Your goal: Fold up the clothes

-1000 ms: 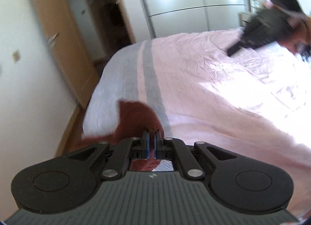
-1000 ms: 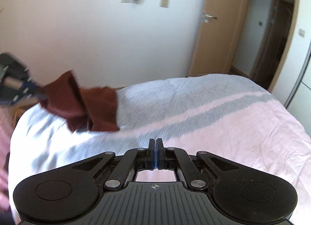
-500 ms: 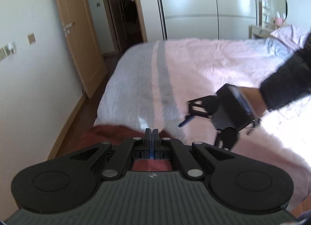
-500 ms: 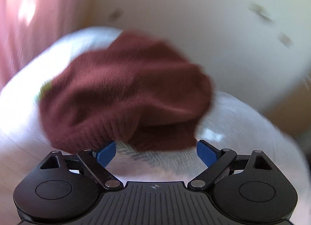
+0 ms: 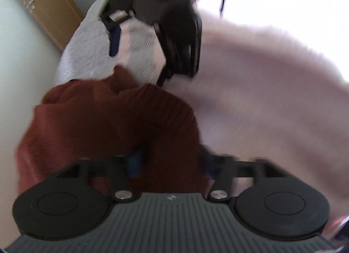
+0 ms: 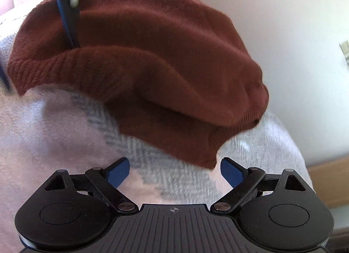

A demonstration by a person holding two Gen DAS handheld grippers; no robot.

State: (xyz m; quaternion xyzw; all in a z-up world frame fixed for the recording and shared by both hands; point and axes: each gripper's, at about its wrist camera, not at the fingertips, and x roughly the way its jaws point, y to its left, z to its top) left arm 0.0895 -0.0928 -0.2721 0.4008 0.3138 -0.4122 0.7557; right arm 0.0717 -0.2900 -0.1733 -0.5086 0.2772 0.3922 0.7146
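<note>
A rust-brown knitted garment (image 6: 152, 61) lies bunched near the corner of the bed, and it fills the lower left of the left wrist view (image 5: 113, 126). My left gripper (image 5: 170, 163) is open, its jaws spread wide with the garment lying between them; one blue finger (image 6: 67, 19) presses into the cloth in the right wrist view. My right gripper (image 6: 174, 170) is open and empty, just short of the garment's near edge. It shows from outside in the left wrist view (image 5: 139, 56), above the far side of the garment.
The bed has a pink cover (image 5: 261, 100) with a grey-and-white band (image 6: 152, 165) at its end. A white wall (image 6: 283, 34) and a wooden door (image 5: 39, 2) stand close beside the bed's corner.
My left gripper has opened, and the garment now lies on the bed between its jaws. My right gripper has moved closer to the garment and stays open.
</note>
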